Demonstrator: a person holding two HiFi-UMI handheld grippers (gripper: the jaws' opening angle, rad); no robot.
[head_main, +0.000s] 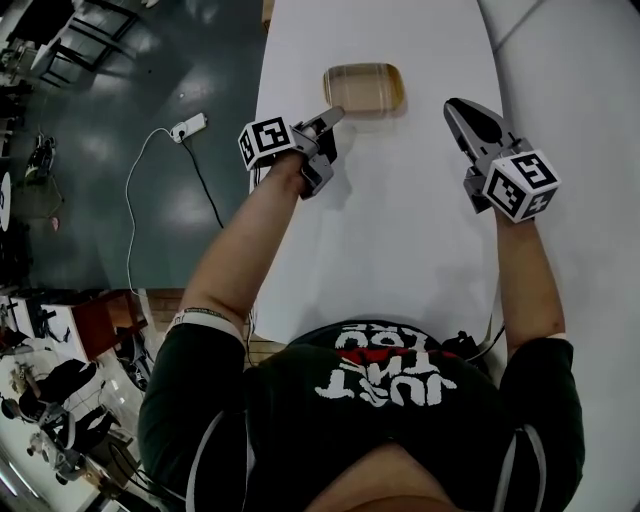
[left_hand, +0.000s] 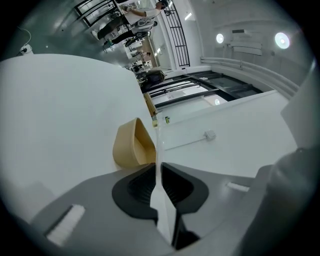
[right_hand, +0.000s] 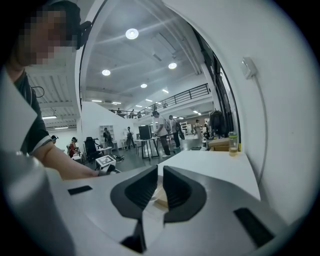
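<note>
Left gripper (head_main: 335, 113): jaws all but together, empty, tip just beside near-left corner of tray (head_main: 364, 67), no grip yet | tray: tan, far-centre on desk (head_main: 380, 230), looks empty; taking its rim calls for wider jaws | right gripper (head_main: 452, 104): closed on nothing, hovering right of tray.

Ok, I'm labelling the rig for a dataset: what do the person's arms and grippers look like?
Both the left gripper and right gripper are grey with black ribbed pads, each carrying a cube of black-and-white square markers. The person wears a black short-sleeved T-shirt with white and red lettering.
</note>
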